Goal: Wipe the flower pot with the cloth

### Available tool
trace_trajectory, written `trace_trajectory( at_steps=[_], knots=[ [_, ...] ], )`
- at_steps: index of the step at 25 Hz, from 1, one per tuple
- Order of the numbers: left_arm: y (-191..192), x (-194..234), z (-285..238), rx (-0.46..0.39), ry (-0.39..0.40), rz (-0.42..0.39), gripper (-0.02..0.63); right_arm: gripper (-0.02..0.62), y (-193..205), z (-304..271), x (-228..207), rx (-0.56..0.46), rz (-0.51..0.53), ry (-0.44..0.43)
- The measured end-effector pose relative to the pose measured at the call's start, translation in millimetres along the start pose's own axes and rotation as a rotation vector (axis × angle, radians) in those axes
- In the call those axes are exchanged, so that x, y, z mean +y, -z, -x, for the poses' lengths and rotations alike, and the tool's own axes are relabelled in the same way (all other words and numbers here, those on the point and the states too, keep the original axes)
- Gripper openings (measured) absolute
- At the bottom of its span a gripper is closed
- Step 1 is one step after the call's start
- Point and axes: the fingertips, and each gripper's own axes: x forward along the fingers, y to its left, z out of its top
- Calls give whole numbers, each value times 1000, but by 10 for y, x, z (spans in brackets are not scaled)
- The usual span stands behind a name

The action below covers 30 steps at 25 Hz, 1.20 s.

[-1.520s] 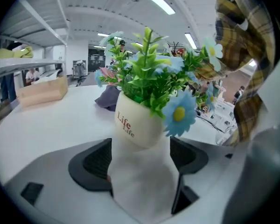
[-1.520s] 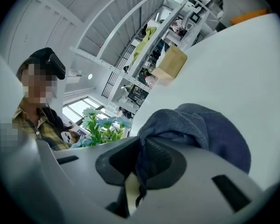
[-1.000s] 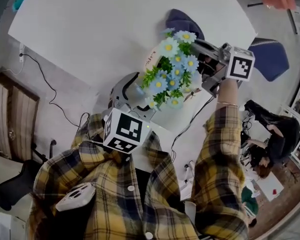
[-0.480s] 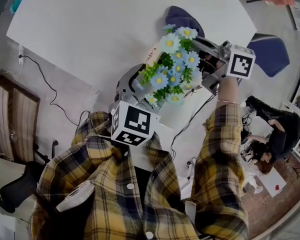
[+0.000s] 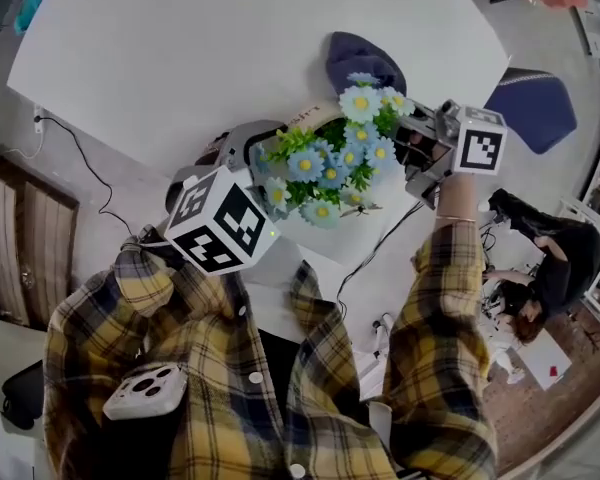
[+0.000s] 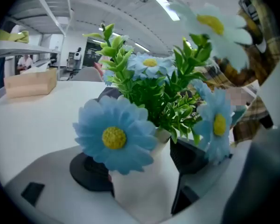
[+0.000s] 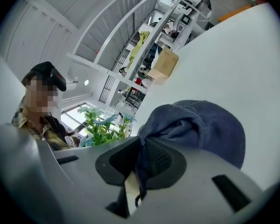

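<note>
A small white flower pot (image 5: 308, 124) with blue daisies (image 5: 332, 166) is held over the near edge of the white table (image 5: 180, 48). My left gripper (image 5: 263, 158) is shut on the pot. In the left gripper view the pot's white body (image 6: 142, 188) sits between the dark pads, with the flowers (image 6: 114, 134) filling the view above. My right gripper (image 5: 412, 148) is just right of the flowers and is shut on a dark blue cloth (image 5: 363, 56). The cloth (image 7: 198, 129) is pinched between the pads (image 7: 161, 160) and bunches beyond them on the table.
A cardboard box (image 6: 30, 83) stands far back on the table. Cables (image 5: 90, 168) run over the floor at the left. A blue cushion (image 5: 535, 108) and a seated person (image 5: 540, 278) are on the floor at the right.
My left gripper has swung up and to the left with the pot in it, so the flowers have shifted a little right and up. The right gripper has barely moved.
</note>
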Motion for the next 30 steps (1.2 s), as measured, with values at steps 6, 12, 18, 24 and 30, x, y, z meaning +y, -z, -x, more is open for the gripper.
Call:
trace_trajectory(
  at_steps=[6, 12, 18, 24, 30],
  knots=[
    [-12, 16, 17, 122, 165, -180, 376, 29, 45, 27, -30, 90, 9, 0],
    [-22, -89, 61, 195, 299, -348, 376, 29, 199, 16, 83, 202, -3, -40],
    [4, -88, 53, 246, 437, -477, 376, 29, 300, -126, 137, 312, -25, -102],
    [18, -59, 51, 276, 538, -540, 376, 29, 331, -275, 165, 373, -35, -137],
    [-1, -43, 35, 329, 631, -578, 376, 29, 357, -280, 171, 378, -53, -157]
  ],
)
